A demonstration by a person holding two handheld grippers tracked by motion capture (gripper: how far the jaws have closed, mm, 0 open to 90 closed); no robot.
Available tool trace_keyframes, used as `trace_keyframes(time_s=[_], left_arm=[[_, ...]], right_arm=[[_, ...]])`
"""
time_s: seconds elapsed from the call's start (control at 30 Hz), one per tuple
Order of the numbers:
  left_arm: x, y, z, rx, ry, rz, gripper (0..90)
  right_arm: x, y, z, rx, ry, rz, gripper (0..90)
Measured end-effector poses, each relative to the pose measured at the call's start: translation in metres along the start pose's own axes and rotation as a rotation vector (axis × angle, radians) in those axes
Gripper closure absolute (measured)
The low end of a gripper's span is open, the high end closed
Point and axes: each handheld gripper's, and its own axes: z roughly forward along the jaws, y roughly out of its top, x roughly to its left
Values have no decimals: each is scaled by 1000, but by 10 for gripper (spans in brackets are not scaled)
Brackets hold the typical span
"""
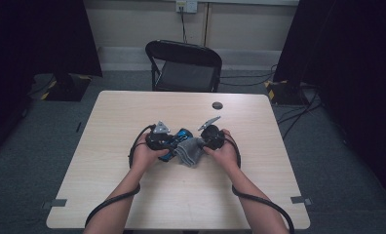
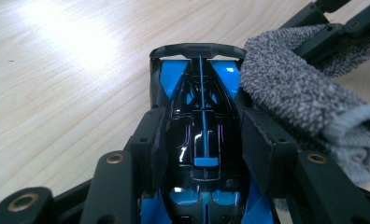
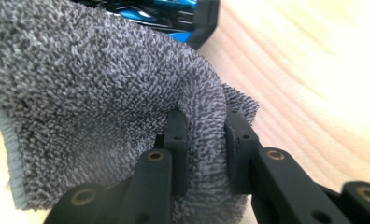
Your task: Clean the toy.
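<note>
Dim room with dark edges; glare on the table [image 2: 66,42]; near cloth [image 3: 80,93] blurred.

The left gripper [image 2: 199,140] clamps a black and blue toy car [image 2: 202,116] by its sides, above the wooden table [image 2: 57,93]. A grey cloth [image 2: 295,98], pinched by the right gripper [image 2: 332,32], lies against the car's right flank.

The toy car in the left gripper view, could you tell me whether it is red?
No, the toy car clamped between the left gripper's jaws is black with bright blue panels, not red.
</note>
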Motion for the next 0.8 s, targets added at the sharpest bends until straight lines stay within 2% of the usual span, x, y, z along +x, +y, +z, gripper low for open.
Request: trace_keyframes(time_s=[0.23,0.37,0.43,0.8], left_arm=[[0,0,0,2,-7,-6,515],[0,1,0,5,-8,-11,515],[0,1,0,10,1,0,514],[0,2,0,14,3,-1,514]], right_arm=[[-3,0,-3,-3,-54,13,741],[-11,-3,-6,-1,-67,50,741],[-16,-6,-8,-4,-72,62,742],[-37,-24,-30,-14,-107,105,742]])
